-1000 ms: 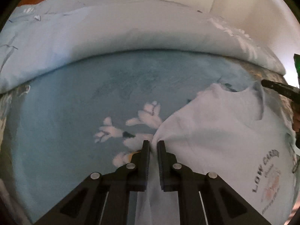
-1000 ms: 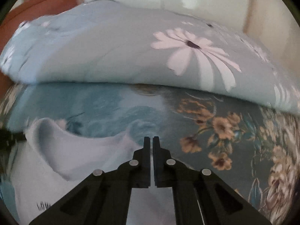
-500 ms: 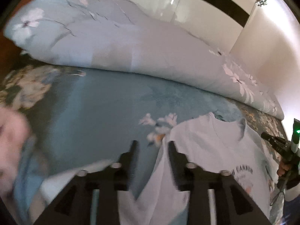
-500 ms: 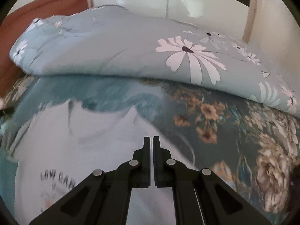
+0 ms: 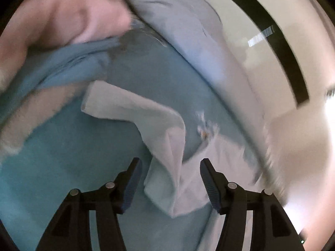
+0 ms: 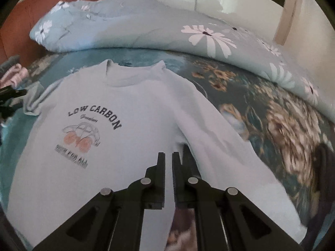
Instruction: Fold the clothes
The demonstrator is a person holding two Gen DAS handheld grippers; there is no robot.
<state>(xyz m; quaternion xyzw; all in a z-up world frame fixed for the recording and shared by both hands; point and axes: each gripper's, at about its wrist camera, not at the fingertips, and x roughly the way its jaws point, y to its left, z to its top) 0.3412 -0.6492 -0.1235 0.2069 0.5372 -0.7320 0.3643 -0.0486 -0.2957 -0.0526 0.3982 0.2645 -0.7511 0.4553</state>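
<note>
A pale blue sweatshirt with a "LOW CARBON" print lies face up on the bed, collar toward the rolled duvet. Its one sleeve runs down beside my right gripper, which is shut with nothing between the fingers and hovers above the armpit. In the left wrist view, which is blurred, my left gripper is open above the crumpled other sleeve, whose cuff points up left.
A rolled floral duvet lies across the bed behind the collar. The flowered bedsheet spreads to the right. Pink and grey clothes sit at the far left. A blue garment and pink cloth lie beyond the left sleeve.
My left gripper let go of the shoulder, opened wide and swung left over the sleeve. My right gripper, still shut, pulled back from the collar to the armpit, so the whole front shows.
</note>
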